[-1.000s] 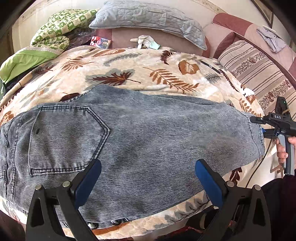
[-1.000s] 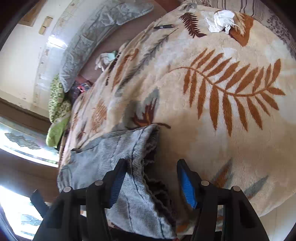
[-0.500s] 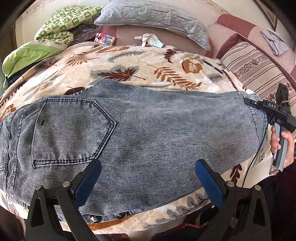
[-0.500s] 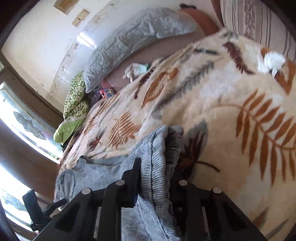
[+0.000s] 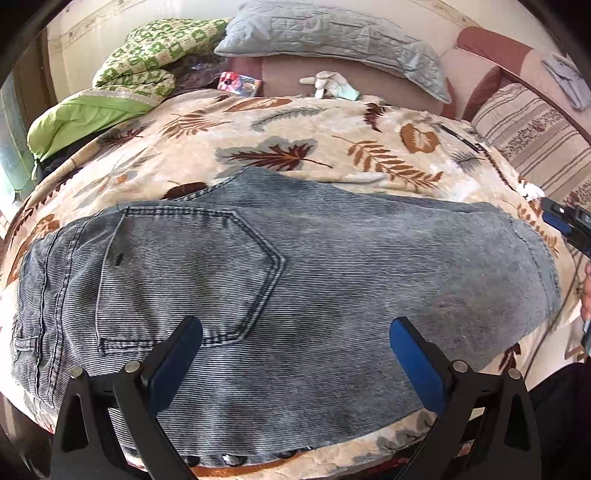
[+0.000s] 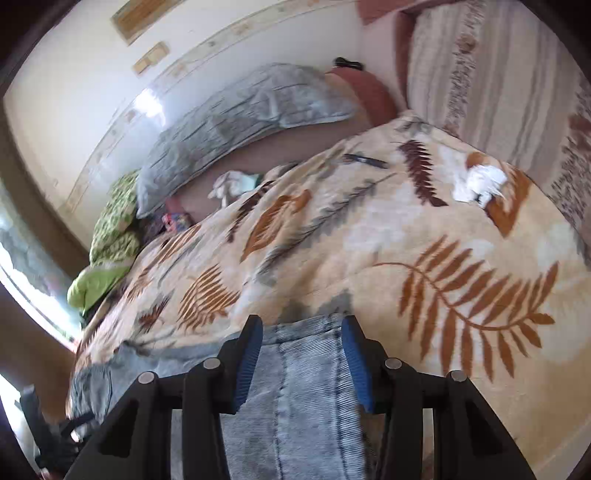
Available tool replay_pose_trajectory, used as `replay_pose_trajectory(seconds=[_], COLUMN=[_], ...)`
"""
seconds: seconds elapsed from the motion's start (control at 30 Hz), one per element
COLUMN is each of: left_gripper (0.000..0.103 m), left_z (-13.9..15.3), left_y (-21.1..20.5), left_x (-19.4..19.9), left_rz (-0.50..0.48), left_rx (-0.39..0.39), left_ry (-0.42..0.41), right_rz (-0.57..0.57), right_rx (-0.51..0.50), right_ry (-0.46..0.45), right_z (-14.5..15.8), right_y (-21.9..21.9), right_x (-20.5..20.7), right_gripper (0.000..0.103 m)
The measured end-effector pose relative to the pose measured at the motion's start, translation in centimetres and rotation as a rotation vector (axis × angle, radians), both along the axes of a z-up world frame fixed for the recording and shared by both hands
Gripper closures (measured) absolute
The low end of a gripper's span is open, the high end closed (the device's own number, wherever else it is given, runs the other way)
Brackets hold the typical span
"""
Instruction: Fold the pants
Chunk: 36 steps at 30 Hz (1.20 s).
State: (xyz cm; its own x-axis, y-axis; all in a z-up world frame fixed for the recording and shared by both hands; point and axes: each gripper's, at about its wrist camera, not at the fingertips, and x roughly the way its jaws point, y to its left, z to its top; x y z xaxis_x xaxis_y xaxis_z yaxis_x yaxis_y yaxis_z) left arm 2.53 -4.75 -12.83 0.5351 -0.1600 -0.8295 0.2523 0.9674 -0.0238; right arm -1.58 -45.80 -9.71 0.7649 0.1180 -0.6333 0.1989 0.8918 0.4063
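Grey-blue denim pants (image 5: 295, 280) lie flat across a leaf-print blanket (image 5: 295, 147), back pocket at the left, hem end at the right. My left gripper (image 5: 295, 350) is open above the near edge of the pants, holding nothing. My right gripper (image 6: 301, 354) is open, its blue pads either side of the hem end of the pants (image 6: 306, 369) without pinching it. The right gripper also shows at the far right edge of the left wrist view (image 5: 565, 221), just past the hem.
A grey pillow (image 5: 332, 33), a green patterned quilt (image 5: 147, 55), a white glove (image 5: 328, 85) and a small colourful packet (image 5: 240, 81) lie at the back. A striped cushion (image 5: 535, 136) stands at the right. Crumpled white tissue (image 6: 480, 182) lies on the blanket.
My right gripper was shut on the hem end half a second ago; now it is open and the hem lies down flat. The left gripper stayed open over the pants.
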Motion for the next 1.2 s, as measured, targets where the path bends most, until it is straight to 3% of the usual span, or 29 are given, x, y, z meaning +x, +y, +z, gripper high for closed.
replay_pose_trajectory(seconds=[0.13, 0.23, 0.3, 0.37, 0.5, 0.6, 0.7, 0.77, 0.97, 1.07, 1.2], left_gripper=[0.002, 0.0, 0.0, 0.0, 0.0, 0.0, 0.0, 0.0, 0.0, 0.0, 0.0], left_z=[-2.4, -3.2, -3.3, -3.4, -2.9, -1.1, 0.9, 1.4, 0.6, -1.6, -2.6], left_y=[0.4, -0.6, -0.5, -0.4, -0.3, 1.4, 4.2, 7.1, 16.0, 17.0, 16.5], left_x=[1.1, 0.6, 0.5, 0.5, 0.8, 0.3, -0.1, 0.3, 0.8, 0.4, -1.3], left_rz=[0.056, 0.04, 0.053, 0.047, 0.012, 0.044, 0.12, 0.199, 0.446, 0.421, 0.357], left_rx=[0.07, 0.139, 0.127, 0.115, 0.111, 0.024, 0.071, 0.115, 0.08, 0.054, 0.093], left_ry=[0.072, 0.03, 0.016, 0.015, 0.067, 0.046, -0.031, -0.033, 0.033, 0.124, 0.121], right_rz=[0.162, 0.201, 0.192, 0.199, 0.241, 0.322, 0.437, 0.512, 0.651, 0.703, 0.818], right_rx=[-0.121, -0.161, -0.199, -0.26, -0.188, -0.193, -0.178, -0.145, -0.136, -0.144, -0.158], right_ry=[0.063, 0.193, 0.296, 0.27, 0.201, 0.125, 0.05, 0.028, 0.065, 0.09, 0.155], right_z=[-0.2, -2.9, -5.6, -5.3, -4.0, -2.6, -1.4, -1.2, -2.9, -3.7, -5.3], right_y=[6.8, 10.1, 10.8, 11.5, 12.3, 15.3, 19.3, 21.7, 27.4, 29.3, 31.6], right_x=[0.8, 1.6, 2.1, 1.8, 1.5, 1.6, 1.3, 1.5, 2.5, 2.6, 2.1], right_gripper=[0.065, 0.065, 0.064, 0.063, 0.063, 0.063, 0.063, 0.063, 0.063, 0.063, 0.063])
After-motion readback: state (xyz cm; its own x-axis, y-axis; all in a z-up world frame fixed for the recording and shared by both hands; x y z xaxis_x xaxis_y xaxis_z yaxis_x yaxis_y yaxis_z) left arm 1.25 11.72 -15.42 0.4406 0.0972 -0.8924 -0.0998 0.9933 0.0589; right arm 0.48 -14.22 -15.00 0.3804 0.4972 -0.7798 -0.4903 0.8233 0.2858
